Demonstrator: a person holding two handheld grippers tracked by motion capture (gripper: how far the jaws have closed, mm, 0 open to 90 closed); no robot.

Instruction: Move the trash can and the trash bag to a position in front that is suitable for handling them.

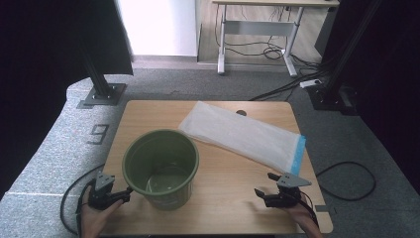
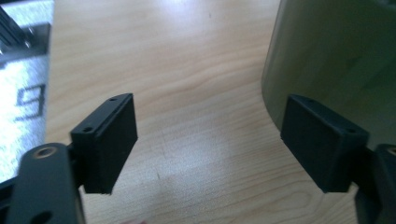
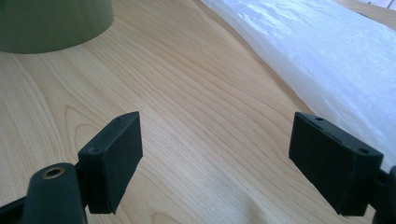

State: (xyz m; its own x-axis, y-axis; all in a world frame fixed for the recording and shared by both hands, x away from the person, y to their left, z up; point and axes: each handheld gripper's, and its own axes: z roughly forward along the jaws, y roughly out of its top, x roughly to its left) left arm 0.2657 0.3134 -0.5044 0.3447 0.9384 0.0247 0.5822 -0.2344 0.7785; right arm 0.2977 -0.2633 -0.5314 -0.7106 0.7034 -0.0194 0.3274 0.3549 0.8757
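Nothing started yet.
I hold both grippers, left [image 1: 124, 194] and right [image 1: 262, 186], fingers spread and empty; bucket [image 1: 161, 166] seemingly empty, bag [image 1: 242, 134] flat on worktop [image 1: 223, 198].

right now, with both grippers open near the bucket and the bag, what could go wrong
The left gripper is open right beside the green bucket; a jaw could bump its wall and slide or tip it instead of gripping. The plastic bag lies flat, so the right gripper may slip off the film or scrape the table.
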